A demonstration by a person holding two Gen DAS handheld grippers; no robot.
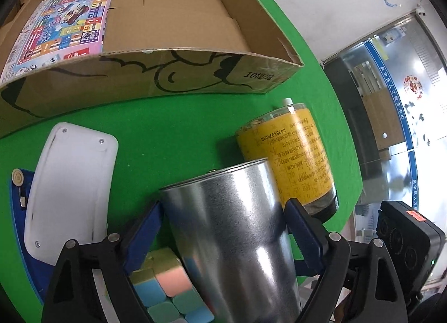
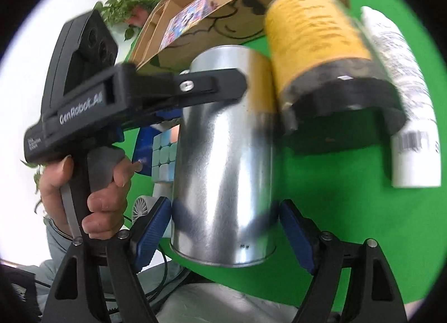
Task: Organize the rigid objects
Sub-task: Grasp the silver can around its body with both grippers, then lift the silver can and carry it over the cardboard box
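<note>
We see the shiny metal tin [image 1: 234, 239] standing roughly upright above the green desk [image 1: 167, 127], long axis vertical, smooth and cylindrical. Our left claw [image 1: 226, 228] clamps it between blue pads. Our right claw [image 2: 223, 225] is spread wide around its base; contact is unclear. Beside it lie a yellow-labelled jar [image 1: 290, 161], a pastel cube [image 1: 164, 295] and a cardboard box [image 1: 167, 43].

Bright, even indoor light; glare streaks the metal can [image 1: 234, 239]; right view motion-blurred, fisheye edges bent and vignetted.
</note>
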